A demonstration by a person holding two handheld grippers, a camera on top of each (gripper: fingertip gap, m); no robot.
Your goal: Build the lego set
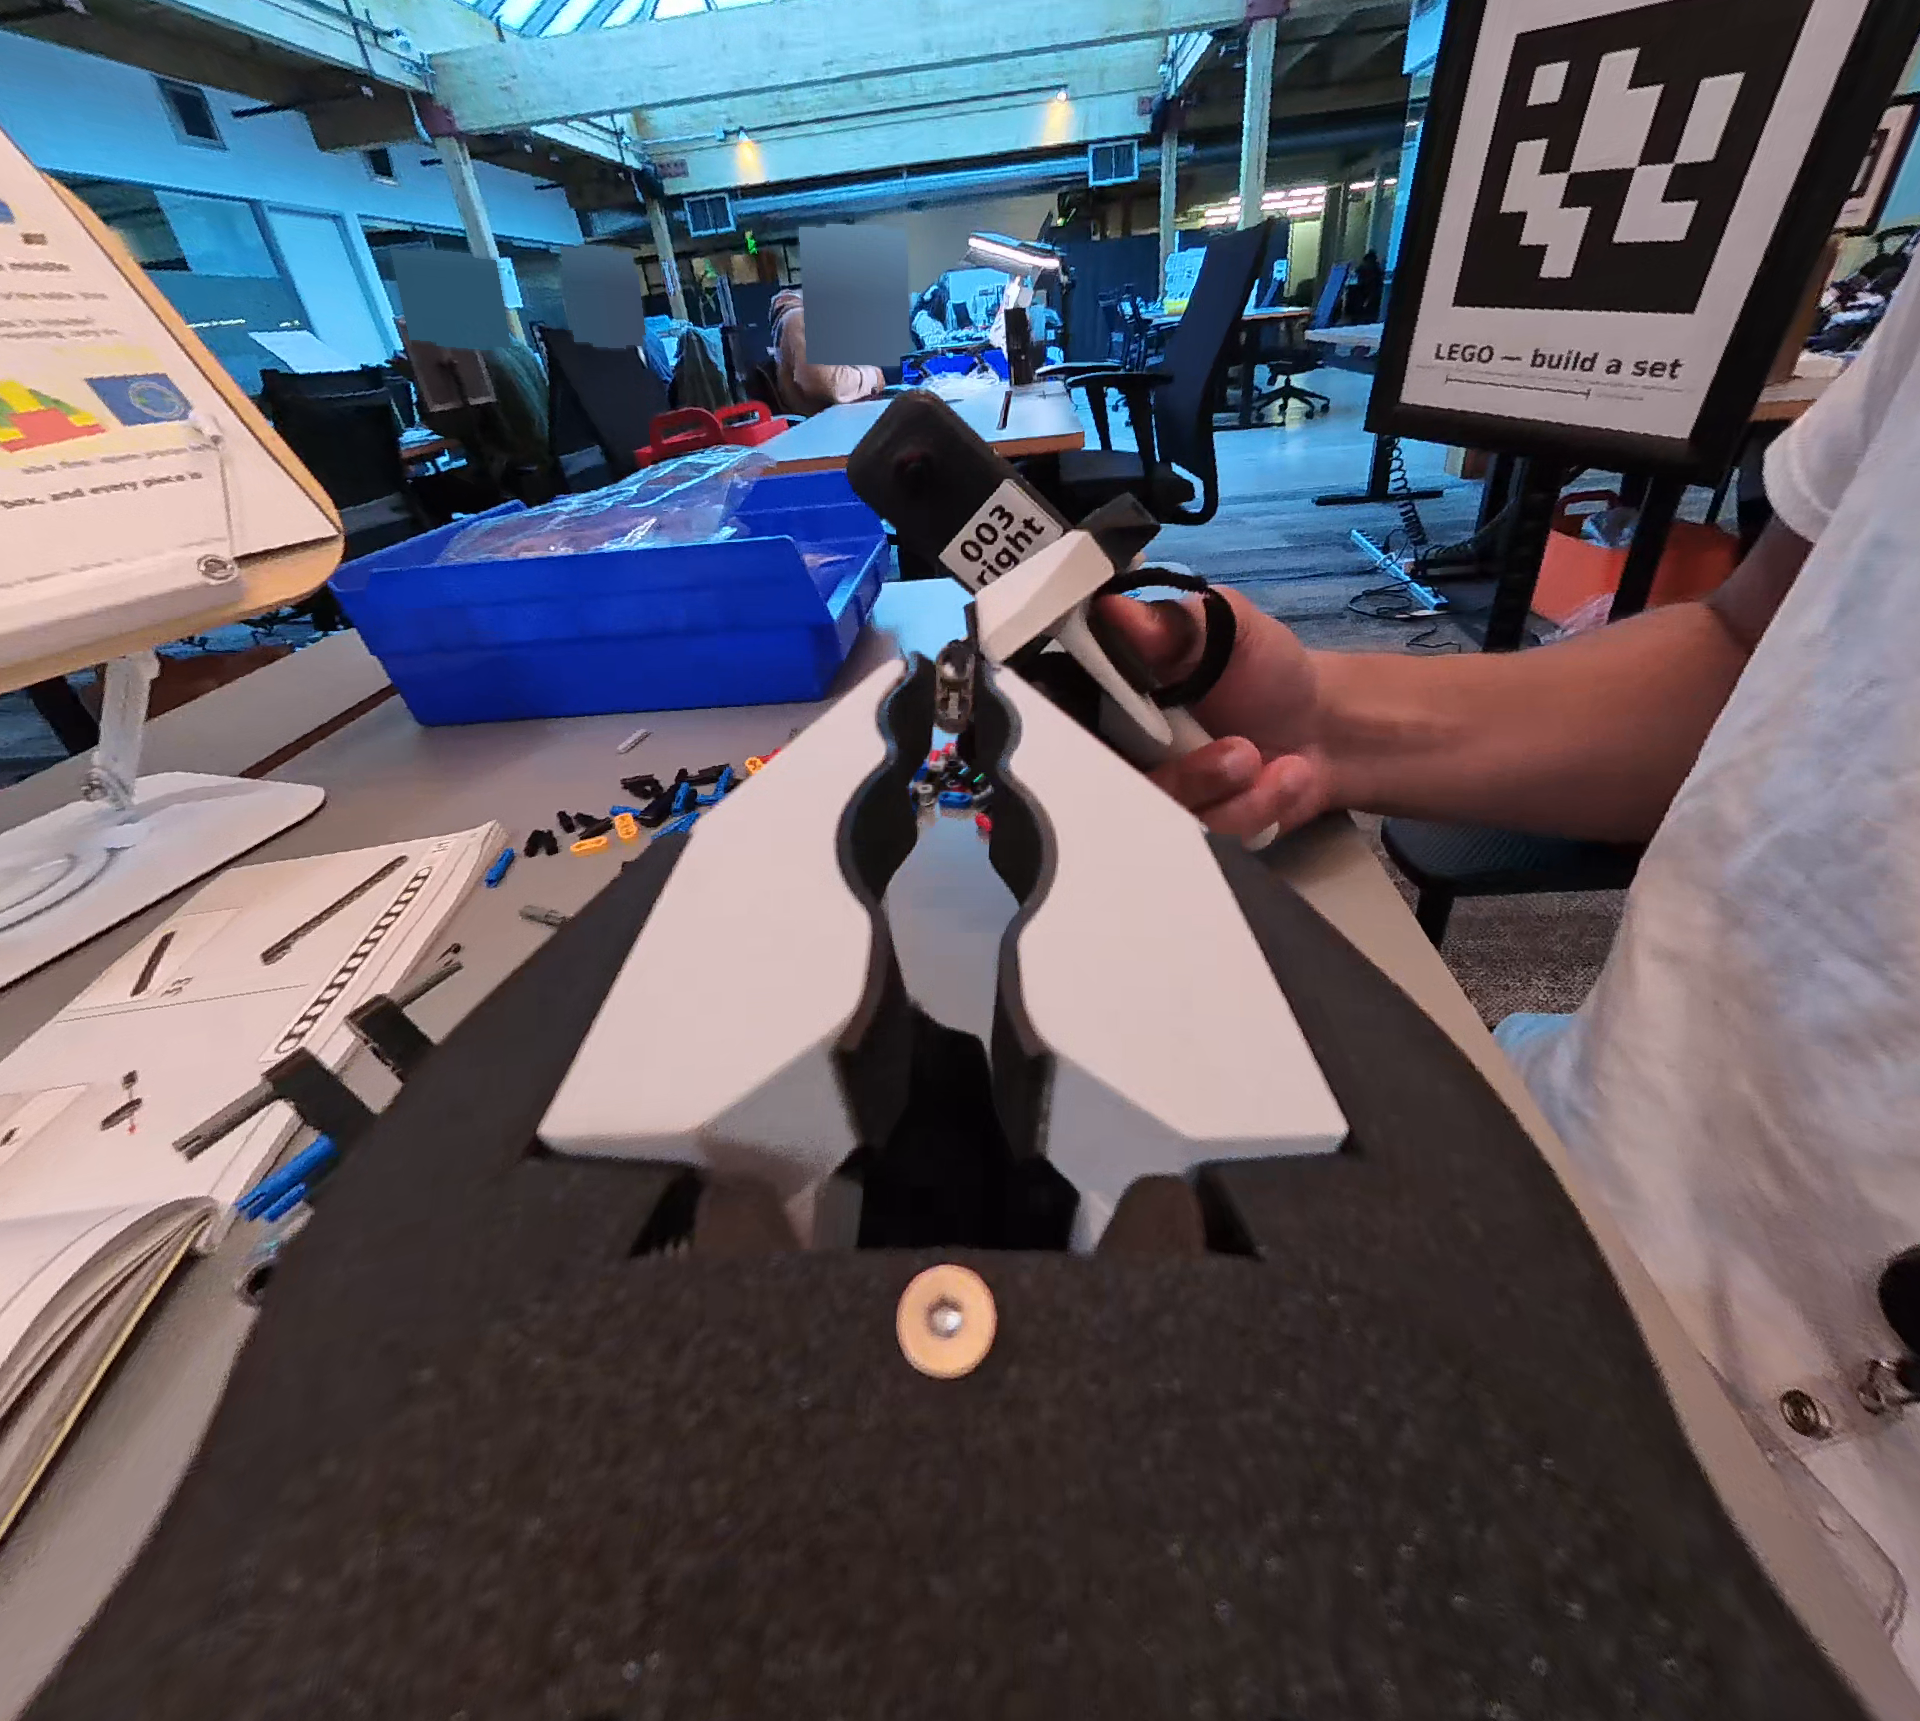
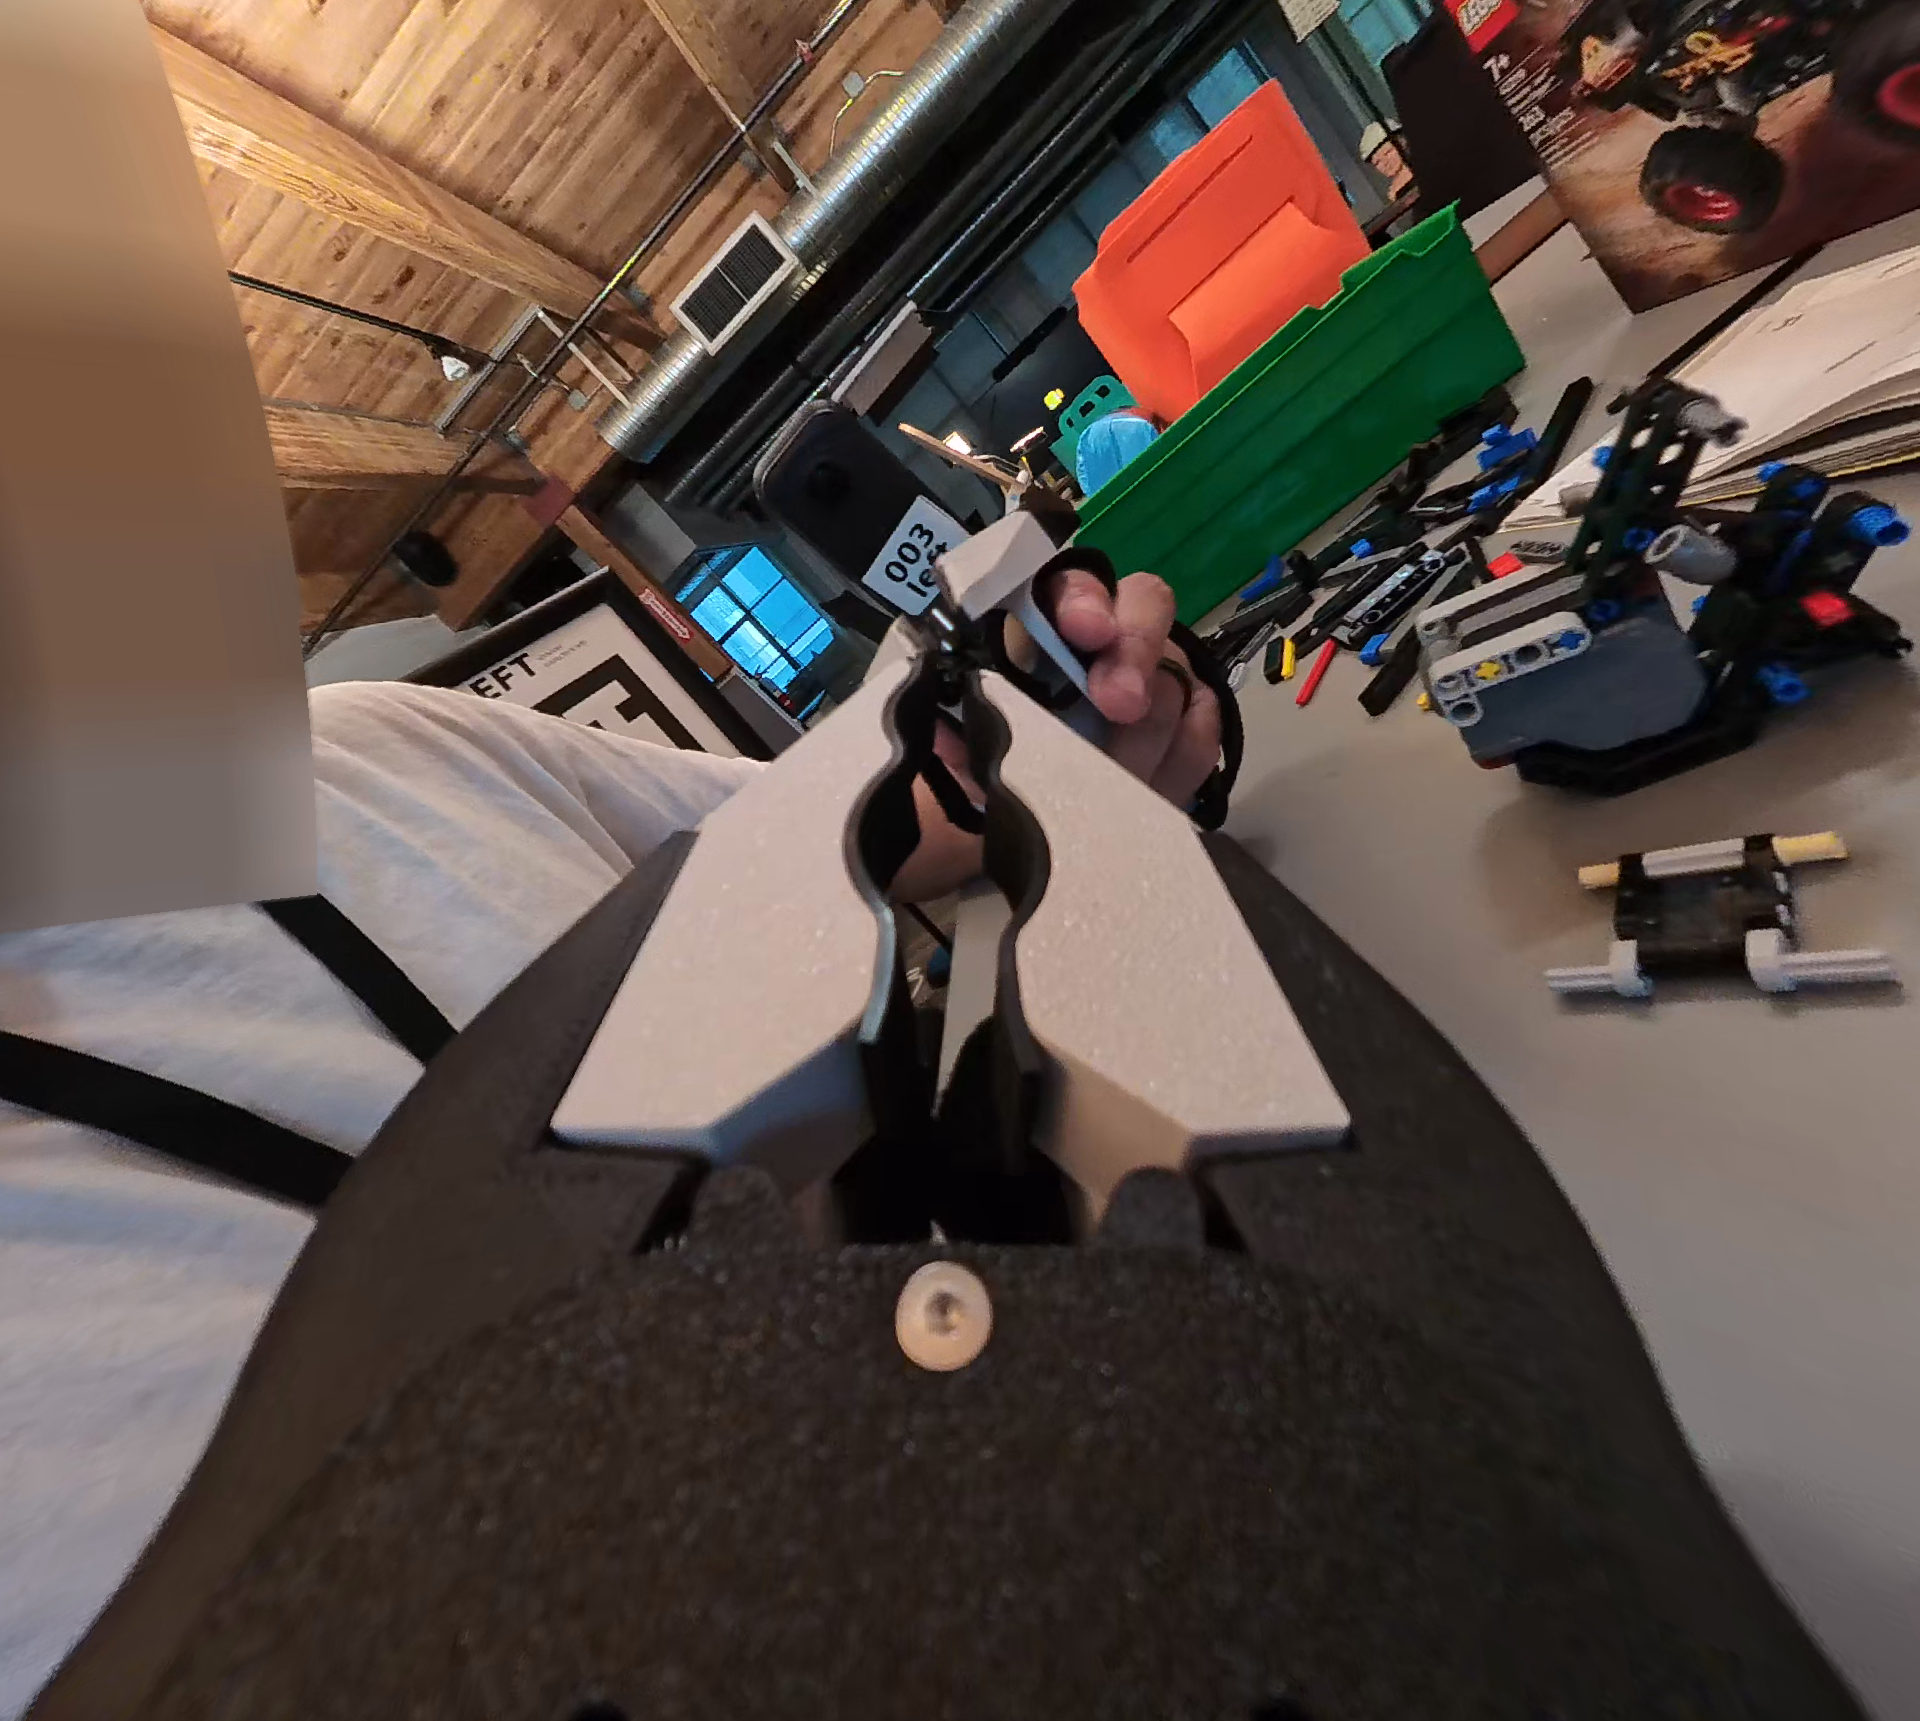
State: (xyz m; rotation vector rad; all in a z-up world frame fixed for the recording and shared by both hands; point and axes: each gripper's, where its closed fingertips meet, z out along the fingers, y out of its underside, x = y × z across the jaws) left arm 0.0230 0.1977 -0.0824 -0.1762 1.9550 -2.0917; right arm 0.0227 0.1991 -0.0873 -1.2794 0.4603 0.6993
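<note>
My left gripper (image 1: pixel 951 684) is shut on a small grey Lego piece (image 1: pixel 950 690) at its tips, held above the table (image 1: pixel 343 726). My right gripper (image 2: pixel 943 632) is shut on a small dark piece (image 2: pixel 948 641) at its tips. The two grippers face each other and their tips meet at these pieces. The right gripper shows in the left wrist view (image 1: pixel 1039 575), held by a hand. The left one shows in the right wrist view (image 2: pixel 987 575). A partly built dark and blue model (image 2: pixel 1662 643) and a small black sub-assembly (image 2: pixel 1714 918) lie on the table (image 2: pixel 1558 1256).
Loose pieces lie scattered on the table (image 1: pixel 644 809) and near the green bin (image 2: pixel 1330 424). An open instruction booklet (image 1: pixel 260 996) lies at the left. A blue bin (image 1: pixel 623 622), a document stand (image 1: pixel 135 445), a marker sign (image 1: pixel 1621 185) and the set's box (image 2: pixel 1714 61) stand around. Less than 4 cm separates the two grippers' tips.
</note>
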